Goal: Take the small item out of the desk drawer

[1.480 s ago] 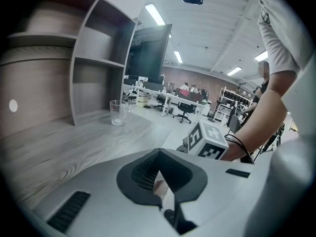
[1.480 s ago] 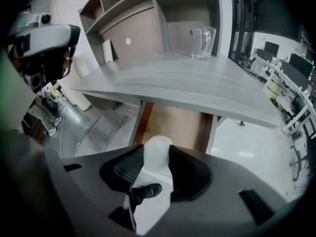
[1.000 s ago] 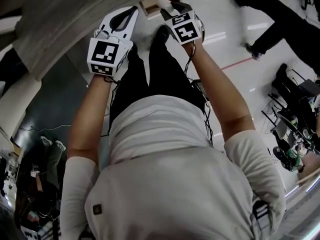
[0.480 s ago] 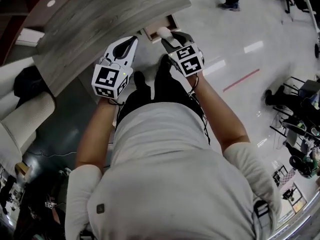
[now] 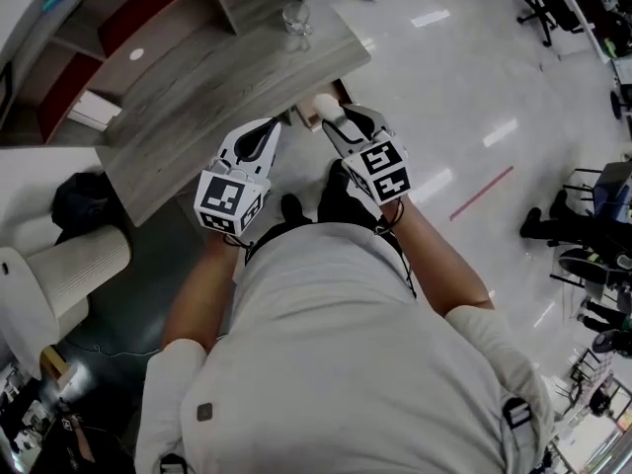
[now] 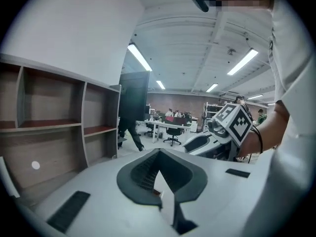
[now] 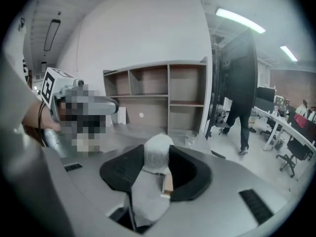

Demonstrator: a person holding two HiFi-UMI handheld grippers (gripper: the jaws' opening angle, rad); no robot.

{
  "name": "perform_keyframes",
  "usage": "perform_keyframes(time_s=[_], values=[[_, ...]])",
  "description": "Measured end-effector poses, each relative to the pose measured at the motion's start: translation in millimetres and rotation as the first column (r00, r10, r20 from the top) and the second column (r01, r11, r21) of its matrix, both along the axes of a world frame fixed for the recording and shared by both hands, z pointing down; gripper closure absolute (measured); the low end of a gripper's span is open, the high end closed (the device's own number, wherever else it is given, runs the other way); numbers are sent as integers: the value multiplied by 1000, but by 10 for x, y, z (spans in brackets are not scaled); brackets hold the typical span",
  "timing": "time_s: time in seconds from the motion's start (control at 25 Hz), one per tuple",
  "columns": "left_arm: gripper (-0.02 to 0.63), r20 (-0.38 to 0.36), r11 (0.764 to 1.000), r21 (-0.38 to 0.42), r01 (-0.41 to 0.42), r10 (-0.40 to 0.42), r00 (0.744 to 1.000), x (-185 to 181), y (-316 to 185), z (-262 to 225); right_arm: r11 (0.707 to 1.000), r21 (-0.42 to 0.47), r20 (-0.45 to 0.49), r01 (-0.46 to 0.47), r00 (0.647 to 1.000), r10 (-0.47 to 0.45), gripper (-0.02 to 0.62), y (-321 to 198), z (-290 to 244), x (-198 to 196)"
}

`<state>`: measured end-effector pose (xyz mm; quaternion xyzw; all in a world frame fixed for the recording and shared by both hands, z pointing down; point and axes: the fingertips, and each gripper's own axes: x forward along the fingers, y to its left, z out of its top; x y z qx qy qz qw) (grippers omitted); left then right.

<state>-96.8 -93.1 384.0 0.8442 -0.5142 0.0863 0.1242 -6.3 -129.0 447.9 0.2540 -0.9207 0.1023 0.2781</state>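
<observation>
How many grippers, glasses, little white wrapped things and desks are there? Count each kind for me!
Grippers: 2, the left gripper and the right gripper
Drinking glass: 1, standing on the desk
Small white wrapped item: 1, between the right gripper's jaws
Desk: 1
Total: 5

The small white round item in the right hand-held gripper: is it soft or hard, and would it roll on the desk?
The white item looks rounded, so it would probably roll on the desk. Its surface seems crinkled, like a wrap, so it may be light and yield slightly. The right hand-held gripper clamps it, so probably not slippery.
</observation>
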Motion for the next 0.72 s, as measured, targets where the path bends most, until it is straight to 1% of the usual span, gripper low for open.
perform_keyframes(time_s=[0.28, 0.44, 0.56, 0.72], values=[[591, 5, 997, 57, -51, 51, 999, -1, 222, -378, 995, 100, 94, -19, 996, 10, 430, 198, -713, -76], [591, -4, 994, 89, -68, 68, 998, -59, 337, -574, 987, 156, 114, -28, 993, 10, 430, 312, -970, -88], [591, -15, 991, 109, -83, 85, 996, -69, 407, -681, 984, 171, 123, -47, 992, 25, 430, 383, -1070, -63], [591, -22, 987, 115, -109, 112, 993, -36, 484, -730, 982, 172, 141, -78, 989, 54, 430, 496, -1138, 23]])
